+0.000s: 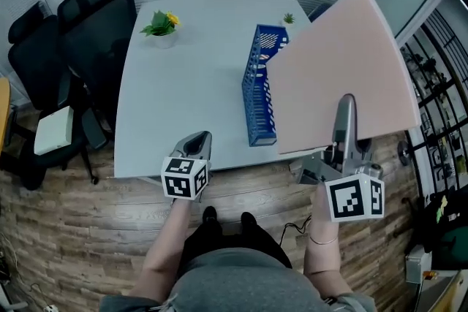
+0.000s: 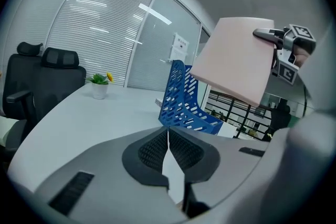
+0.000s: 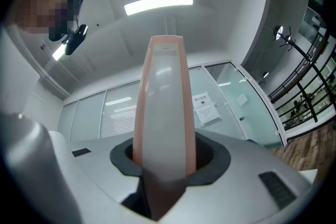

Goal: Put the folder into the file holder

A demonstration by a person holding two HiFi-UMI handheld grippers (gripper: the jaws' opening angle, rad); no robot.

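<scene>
Nearest, the left gripper (image 1: 199, 145) hangs with its jaws closed on nothing just off the table's (image 1: 183, 99) near edge. Bare tabletop runs ahead of it to a potted plant (image 1: 162, 27) by the far edge. To its right, the right gripper (image 1: 348, 104) clamps the near edge of the pink folder (image 1: 344, 55) and holds it in the air, broad face tilted up, long axis running ahead and upward from the jaws. Ahead and left of that gripper the blue file holder (image 1: 257, 95) stands lengthwise away from the near edge, under the folder's left side.
</scene>
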